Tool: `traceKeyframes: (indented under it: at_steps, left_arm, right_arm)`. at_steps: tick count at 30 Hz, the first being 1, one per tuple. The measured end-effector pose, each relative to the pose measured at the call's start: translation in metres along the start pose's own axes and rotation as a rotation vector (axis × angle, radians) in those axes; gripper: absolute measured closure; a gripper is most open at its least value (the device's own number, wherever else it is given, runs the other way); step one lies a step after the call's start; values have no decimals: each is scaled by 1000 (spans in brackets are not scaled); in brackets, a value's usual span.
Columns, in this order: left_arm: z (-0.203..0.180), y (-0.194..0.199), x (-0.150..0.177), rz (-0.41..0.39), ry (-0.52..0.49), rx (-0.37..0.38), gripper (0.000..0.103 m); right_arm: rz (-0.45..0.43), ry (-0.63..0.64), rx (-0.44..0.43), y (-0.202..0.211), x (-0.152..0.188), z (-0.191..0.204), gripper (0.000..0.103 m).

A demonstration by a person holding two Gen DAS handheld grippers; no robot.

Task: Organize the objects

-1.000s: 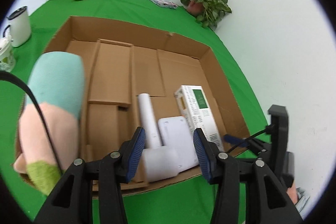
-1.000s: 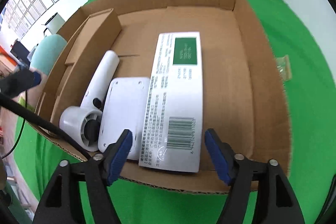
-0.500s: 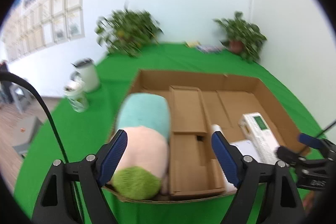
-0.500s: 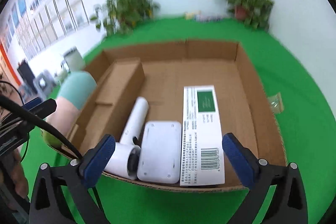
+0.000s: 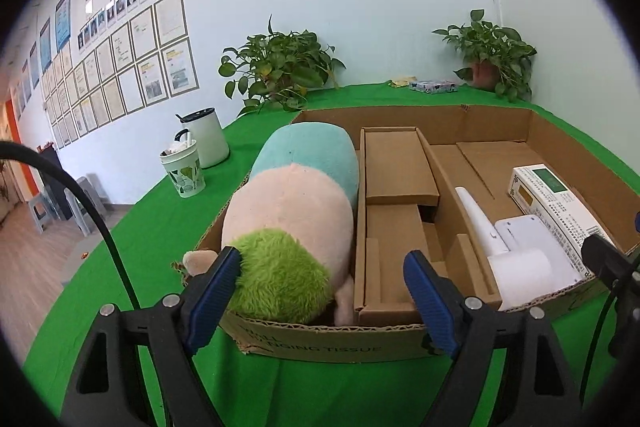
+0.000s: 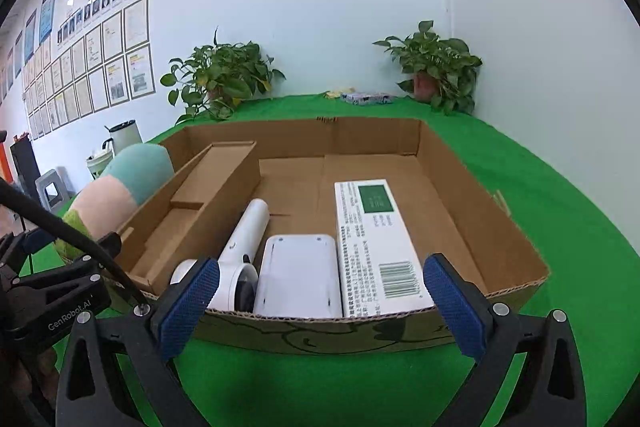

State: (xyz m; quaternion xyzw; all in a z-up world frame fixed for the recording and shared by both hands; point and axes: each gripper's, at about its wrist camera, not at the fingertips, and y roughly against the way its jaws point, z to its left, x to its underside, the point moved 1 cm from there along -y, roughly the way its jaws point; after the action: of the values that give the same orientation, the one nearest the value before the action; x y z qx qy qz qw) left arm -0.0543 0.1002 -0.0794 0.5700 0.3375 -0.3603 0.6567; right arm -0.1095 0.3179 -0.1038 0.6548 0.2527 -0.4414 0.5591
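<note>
Left wrist view: the left gripper [image 5: 324,291] hangs just outside the near wall of a shallow cardboard box [image 5: 332,343] on a green tabletop [image 5: 132,239], its blue-padded jaws spread wide with nothing between them. In the box's left compartment, toward 10 o'clock from the gripper, lies a plush toy [image 5: 296,211] with teal, pink and fuzzy green bands, its green end resting against the near wall. A cardboard insert [image 5: 400,187] takes up the middle of the box at 12 o'clock. At 2 o'clock a white handheld fan [image 5: 500,247], a flat white device [image 5: 532,239] and a white carton with a green label [image 5: 556,195] lie side by side. Outside the box at 10 o'clock stand a leaf-patterned cup [image 5: 185,173] and a white kettle [image 5: 204,137]; two potted plants [image 5: 280,71] sit along the far wall.

Right wrist view: the right gripper [image 6: 320,301] also hovers outside the near wall of the box [image 6: 320,331], jaws wide apart and empty. Directly ahead at 12 o'clock lie the flat device [image 6: 298,275] and the carton [image 6: 376,243], touching along their long sides, with the fan [image 6: 240,247] just left of the device. The plush toy [image 6: 120,191] shows at 10 o'clock, beyond the insert [image 6: 200,203]. The left gripper's black body [image 6: 48,299] is at 9 o'clock.
</note>
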Motion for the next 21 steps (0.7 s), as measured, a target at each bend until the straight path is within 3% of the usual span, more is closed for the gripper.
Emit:
traceKeyframes:
  at_steps: [6, 14, 16, 21]
  left_arm:
    - [-5, -1, 8, -39, -14, -10, 13]
    - [1, -6, 7, -6, 20, -5, 1]
    - [7, -8, 7, 10, 50, 35, 1]
    - [7, -7, 8, 9, 47, 32, 1]
  right_arm:
    - [16, 32, 6, -13, 14, 6, 0]
    - [9, 34, 18, -16, 17, 6, 0]
    - [10, 38, 23, -15, 16, 6, 0]
    - [9, 36, 23, -13, 16, 7, 0]
